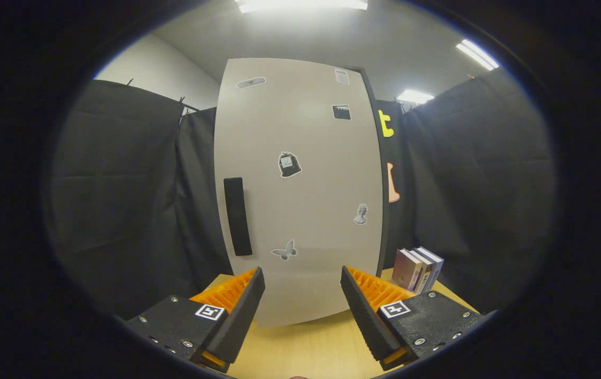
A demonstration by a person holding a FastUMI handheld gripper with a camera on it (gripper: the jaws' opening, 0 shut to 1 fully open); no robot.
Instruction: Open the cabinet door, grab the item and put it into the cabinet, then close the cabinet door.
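gripper [303, 287] hanging with fingers apart, gripping nothing | door [300, 189] standing closed just ahead | books [417, 269] sitting right of cabinet

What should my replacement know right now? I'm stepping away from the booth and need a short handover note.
Tool: open, holding nothing, its fingers spread in front of the cabinet door.
Door: shut; its dark handle is beyond the left finger.
Item: a small stack of books stands upright on the wooden table, right of the cabinet, beyond the right finger.
Done: nothing yet.
Left: open the door, put the books inside, close the door.
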